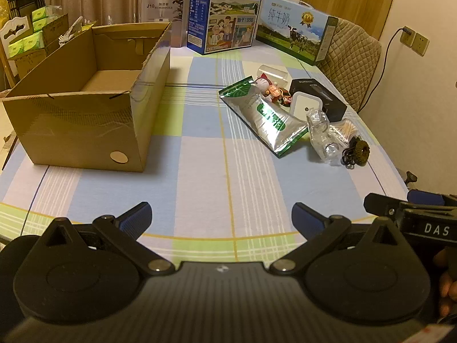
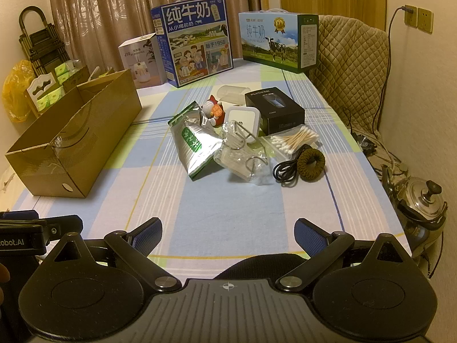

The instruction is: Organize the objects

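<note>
Both the left gripper (image 1: 221,214) and right gripper (image 2: 228,230) hover empty, jaws wide apart, at the worktop's near edge. An open brown cardboard box (image 2: 71,143) waits left; a silver-green foil pouch (image 2: 194,148) tops the central clutter, best lifted first.

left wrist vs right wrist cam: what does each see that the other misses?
Left wrist only: the cardboard box's bare inside floor.

Right wrist only: a steel kettle off the table's right edge, a yellow plastic bag far left, and the black cable beside the hair tie.

Both: the cardboard box, foil pouch, black shaver box, cotton swabs, two milk cartons, and open, empty tongs.
</note>
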`<state>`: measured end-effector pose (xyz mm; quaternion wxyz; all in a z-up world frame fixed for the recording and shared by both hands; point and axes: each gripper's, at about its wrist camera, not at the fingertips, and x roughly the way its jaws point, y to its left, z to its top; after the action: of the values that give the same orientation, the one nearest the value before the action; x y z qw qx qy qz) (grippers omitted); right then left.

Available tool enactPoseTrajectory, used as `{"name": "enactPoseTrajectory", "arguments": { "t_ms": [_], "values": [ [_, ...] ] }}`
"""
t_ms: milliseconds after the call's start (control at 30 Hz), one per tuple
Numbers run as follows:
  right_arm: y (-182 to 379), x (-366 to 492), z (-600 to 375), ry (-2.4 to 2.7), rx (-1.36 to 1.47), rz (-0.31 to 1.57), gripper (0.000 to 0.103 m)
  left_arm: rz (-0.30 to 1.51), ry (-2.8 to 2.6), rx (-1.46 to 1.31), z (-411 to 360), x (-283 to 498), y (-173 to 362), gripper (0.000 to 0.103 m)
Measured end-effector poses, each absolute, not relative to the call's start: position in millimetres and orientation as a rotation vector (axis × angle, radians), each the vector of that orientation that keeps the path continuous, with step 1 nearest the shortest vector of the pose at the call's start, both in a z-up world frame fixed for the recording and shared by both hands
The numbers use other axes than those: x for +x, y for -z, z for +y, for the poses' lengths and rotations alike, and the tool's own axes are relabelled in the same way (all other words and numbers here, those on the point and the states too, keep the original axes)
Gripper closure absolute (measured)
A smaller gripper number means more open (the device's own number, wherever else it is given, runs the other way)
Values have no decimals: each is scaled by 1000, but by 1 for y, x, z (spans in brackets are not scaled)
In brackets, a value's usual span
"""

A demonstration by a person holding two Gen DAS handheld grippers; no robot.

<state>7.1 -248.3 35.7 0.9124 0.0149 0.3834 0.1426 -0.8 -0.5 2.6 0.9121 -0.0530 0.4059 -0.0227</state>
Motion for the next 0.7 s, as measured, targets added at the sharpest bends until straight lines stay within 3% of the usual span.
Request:
{"name": "enactPoseTrajectory", "arguments": {
  "t_ms": [700],
  "values": [
    [-34, 8, -249, -295, 29, 793, 6, 833, 48, -115, -1, 0, -3, 1]
  ]
}}
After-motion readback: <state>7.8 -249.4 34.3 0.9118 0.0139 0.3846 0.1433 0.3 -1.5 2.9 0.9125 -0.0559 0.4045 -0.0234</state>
